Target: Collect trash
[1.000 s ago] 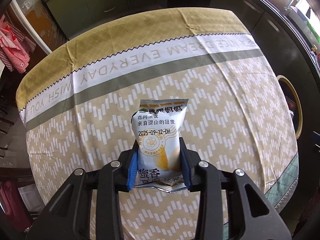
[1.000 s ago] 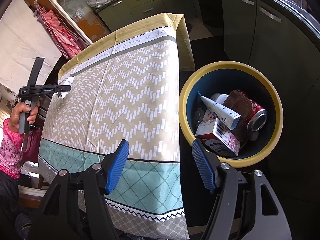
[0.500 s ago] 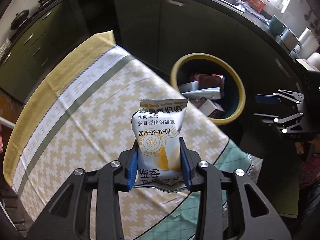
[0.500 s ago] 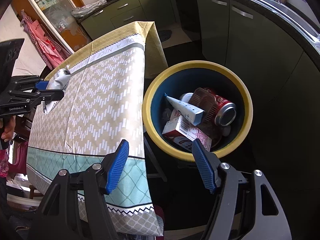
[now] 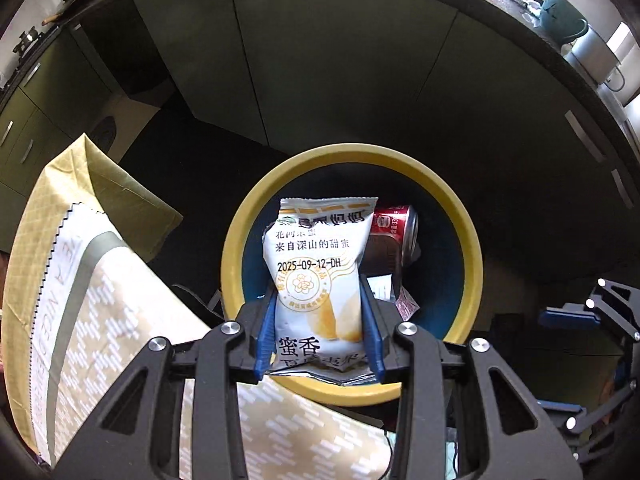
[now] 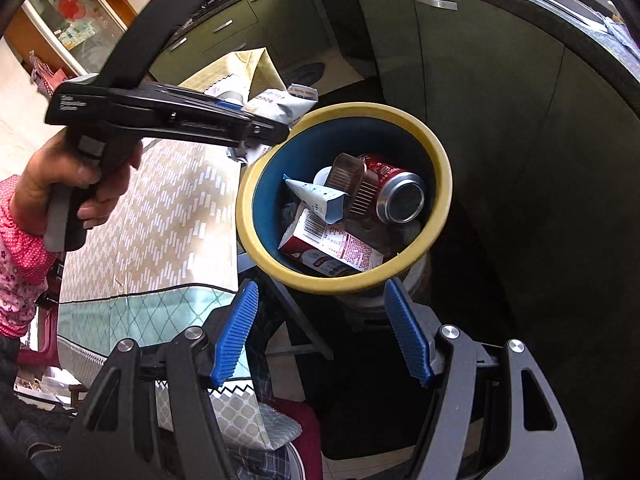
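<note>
My left gripper (image 5: 319, 334) is shut on a white snack packet (image 5: 320, 264) with printed Chinese text and a date. It holds the packet upright over the near rim of a yellow-rimmed, blue-walled trash bin (image 5: 460, 216). In the right wrist view the same packet (image 6: 280, 106) sticks out past the left gripper's black body, just above the bin's rim (image 6: 436, 148). My right gripper (image 6: 324, 334) stands open and empty below the bin. Inside the bin lie a red drink can (image 6: 396, 188), a red and white carton (image 6: 332, 244) and a white tube (image 6: 316, 196).
A table under a beige chevron tablecloth (image 5: 120, 320) stands left of the bin, its corner hanging down. Dark green cabinets (image 5: 320, 60) curve behind the bin. A hand (image 6: 68, 176) in a pink sleeve holds the left gripper's handle. The other gripper (image 5: 600, 320) shows at right.
My left gripper has swung with the packet from over the table to above the bin. The right gripper has drifted so the bin sits nearer the middle of its view; its jaws are as wide as before.
</note>
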Available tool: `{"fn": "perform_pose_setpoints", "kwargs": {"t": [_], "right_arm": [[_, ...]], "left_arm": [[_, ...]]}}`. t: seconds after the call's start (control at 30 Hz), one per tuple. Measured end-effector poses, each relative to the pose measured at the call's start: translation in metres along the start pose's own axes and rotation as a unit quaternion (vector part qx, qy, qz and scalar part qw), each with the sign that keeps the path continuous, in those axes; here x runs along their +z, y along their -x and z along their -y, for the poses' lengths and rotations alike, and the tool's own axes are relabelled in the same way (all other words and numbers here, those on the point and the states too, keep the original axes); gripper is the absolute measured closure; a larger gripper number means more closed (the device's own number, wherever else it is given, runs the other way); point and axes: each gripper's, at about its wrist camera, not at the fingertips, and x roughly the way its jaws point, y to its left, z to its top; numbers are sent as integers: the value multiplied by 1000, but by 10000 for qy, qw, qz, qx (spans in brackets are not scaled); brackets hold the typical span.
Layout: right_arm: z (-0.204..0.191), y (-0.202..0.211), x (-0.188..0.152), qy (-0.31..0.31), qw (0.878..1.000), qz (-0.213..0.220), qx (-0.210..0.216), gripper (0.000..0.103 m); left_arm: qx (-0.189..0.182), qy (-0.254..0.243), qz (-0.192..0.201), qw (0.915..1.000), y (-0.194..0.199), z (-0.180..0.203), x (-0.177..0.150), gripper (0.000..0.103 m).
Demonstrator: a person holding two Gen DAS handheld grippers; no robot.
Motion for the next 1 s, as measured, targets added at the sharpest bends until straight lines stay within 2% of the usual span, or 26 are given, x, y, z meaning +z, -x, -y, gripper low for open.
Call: {"fn": "perform_pose_setpoints", "kwargs": {"t": [0.2, 0.33, 0.5, 0.6, 0.7, 0.8, 0.9, 0.97, 1.0], "right_arm": [[8, 2, -5, -88, 10000, 29, 11, 38], [6, 5, -9, -105, 9999, 53, 42, 38], [1, 15, -20, -96, 9998, 179, 81, 37], [-5, 19, -27, -78, 9996, 260, 71, 37], [-15, 21, -32, -27, 9994, 318, 129, 37], [-28, 21, -37, 89, 9992, 399, 43, 36], [-41, 22, -43, 199, 9987, 466, 16, 32], [-50, 23, -48, 262, 9983, 526, -23, 31], [-53, 23, -50, 291, 9980, 553, -36, 31]], "left_arm": [[80, 70, -157, 9998, -32, 5, 15, 67], [185, 165, -164, 9996, -43, 3, 19, 49], [38, 256, 123, 9996, -20, 2, 4, 49], [4, 152, 520, 9985, 14, 11, -21, 49], [-139, 266, 897, 9955, 49, 12, -57, 47], [-233, 546, 1249, 9904, 82, 7, -98, 36], [69, 760, 1688, 9827, 114, 10, -140, 22], [295, 993, 2035, 9736, 136, 5, -175, 12], [385, 1120, 2195, 9684, 146, 2, -194, 10]]}}
